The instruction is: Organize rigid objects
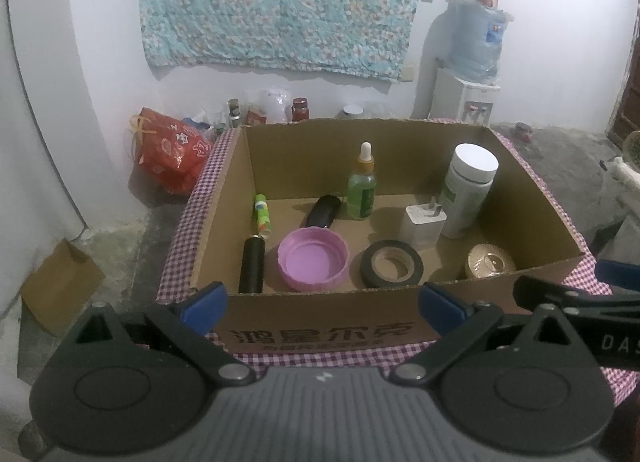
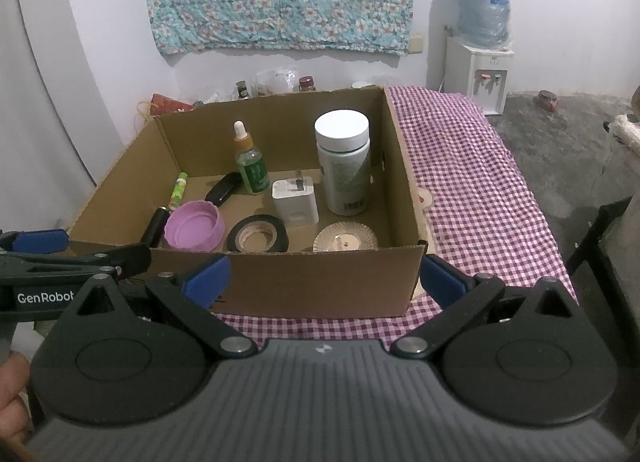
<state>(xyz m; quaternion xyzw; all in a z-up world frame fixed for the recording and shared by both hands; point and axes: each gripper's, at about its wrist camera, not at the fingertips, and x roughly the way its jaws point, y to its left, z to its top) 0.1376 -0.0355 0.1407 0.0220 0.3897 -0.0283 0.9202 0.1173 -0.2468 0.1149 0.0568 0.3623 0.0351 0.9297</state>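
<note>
An open cardboard box (image 1: 320, 332) (image 2: 320, 282) stands on a purple checked cloth (image 2: 472, 181). Inside are a pink lid (image 1: 313, 260) (image 2: 194, 230), a black tape roll (image 1: 392, 265) (image 2: 258, 240), a white charger (image 1: 422, 223) (image 2: 295, 201), a white-capped jar (image 1: 468, 189) (image 2: 344, 165), a green dropper bottle (image 1: 362, 189) (image 2: 251, 165), a gold ridged lid (image 1: 490, 262) (image 2: 346, 240), a black tube (image 1: 252, 266), a green glue stick (image 1: 262, 213) and a black case (image 1: 323, 213). My left gripper (image 1: 322, 308) and right gripper (image 2: 322, 280) are both open and empty, just before the box's near wall.
A red bag (image 1: 172, 149) and several jars (image 1: 300, 107) sit on the floor by the back wall. A water dispenser (image 1: 466, 97) (image 2: 478, 69) stands at the back right. A piece of cardboard (image 1: 60, 282) leans at the left. The cloth extends right of the box.
</note>
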